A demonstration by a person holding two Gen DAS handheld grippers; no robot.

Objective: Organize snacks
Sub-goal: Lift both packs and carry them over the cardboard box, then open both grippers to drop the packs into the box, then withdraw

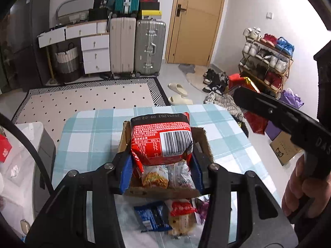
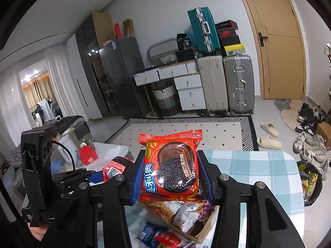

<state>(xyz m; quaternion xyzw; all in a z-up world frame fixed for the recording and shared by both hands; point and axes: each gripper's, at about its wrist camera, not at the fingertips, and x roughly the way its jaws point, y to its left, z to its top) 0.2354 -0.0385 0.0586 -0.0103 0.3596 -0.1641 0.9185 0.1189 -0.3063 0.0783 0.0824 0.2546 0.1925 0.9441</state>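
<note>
**A:** Your left gripper (image 1: 161, 165) has its blue pads (image 1: 125, 173) pressed in on a red snack packet (image 1: 162, 139), barcode side facing the camera, gripped by its lower edge so the pack stands up between the fingers. It hangs right over the cardboard box (image 1: 203, 142) on the checked tablecloth (image 1: 93, 132).

**B:** And what's in the box under your packet?

**A:** A noodle-snack pack (image 1: 154, 177) and a pale wrapper (image 1: 182, 177) lie side by side on the box floor. In front of the box, nearer you, a blue packet (image 1: 151, 217) and a red-topped clear snack bag (image 1: 181, 217) sit loose on the cloth, touching each other.

**B:** Now your right gripper (image 2: 170, 175)?

**A:** Clamped on a red Oreo packet (image 2: 170, 165), face toward the lens, cookie picture plain to see. Its pads (image 2: 138, 177) squeeze the pack from both sides, and it is held up in the air above the box (image 2: 203, 232), where a heap of mixed wrappers (image 2: 182, 212) shows below.

**B:** Can you see your other tool from there?

**A:** Yes, low at the left of the right wrist view, your left tool's red packet (image 2: 112, 169) peeks out beside the right finger. From the left wrist view, your right hand (image 1: 300, 188) wraps the black handle at the far right edge.

**B:** And the room behind?

**A:** Suitcases (image 1: 137, 47) stand against the wall by a wooden door (image 1: 197, 20).
</note>
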